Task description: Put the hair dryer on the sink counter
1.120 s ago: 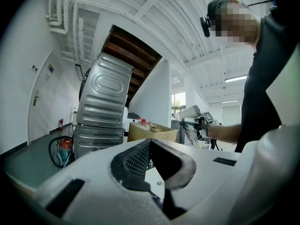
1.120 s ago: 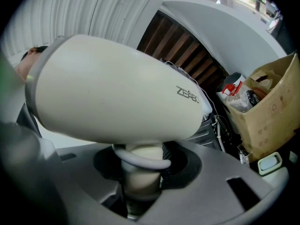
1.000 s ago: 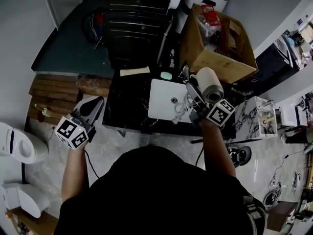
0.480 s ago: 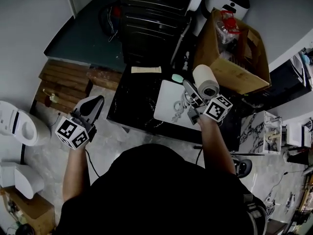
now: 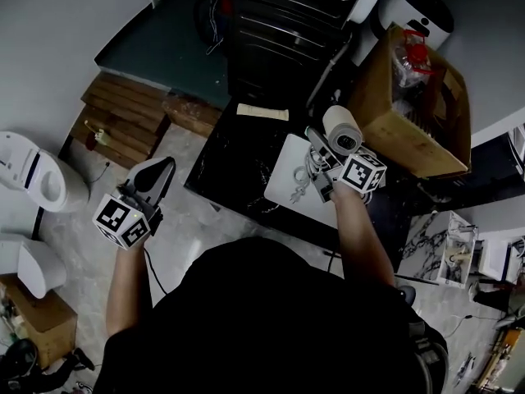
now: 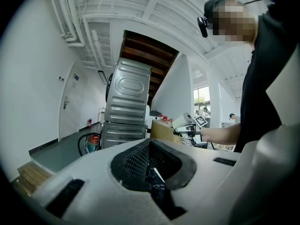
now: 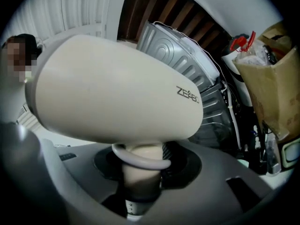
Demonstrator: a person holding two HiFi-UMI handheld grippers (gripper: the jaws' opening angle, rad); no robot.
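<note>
The cream hair dryer [image 5: 343, 131] hangs over the far right corner of the white basin [image 5: 289, 194], which is set in the black sink counter [image 5: 234, 171]. My right gripper [image 5: 324, 167] is shut on its handle [image 7: 140, 172], and its barrel [image 7: 117, 97] fills the right gripper view. The dryer's white cord [image 5: 302, 179] trails down onto the basin. My left gripper [image 5: 156, 175] is held out over the floor to the left of the counter, with its jaws together and nothing between them [image 6: 152, 161].
An open cardboard box [image 5: 410, 105] stands right behind the dryer. Stacked steel machines [image 5: 287, 31] rise behind the counter, where a paper strip [image 5: 262, 112] lies. Wooden steps [image 5: 123, 113] and a toilet [image 5: 33, 179] are at the left.
My right gripper has carried the dryer down and in towards the basin's far corner. The left gripper has hardly moved. The head view has swung, so the room sits differently in frame.
</note>
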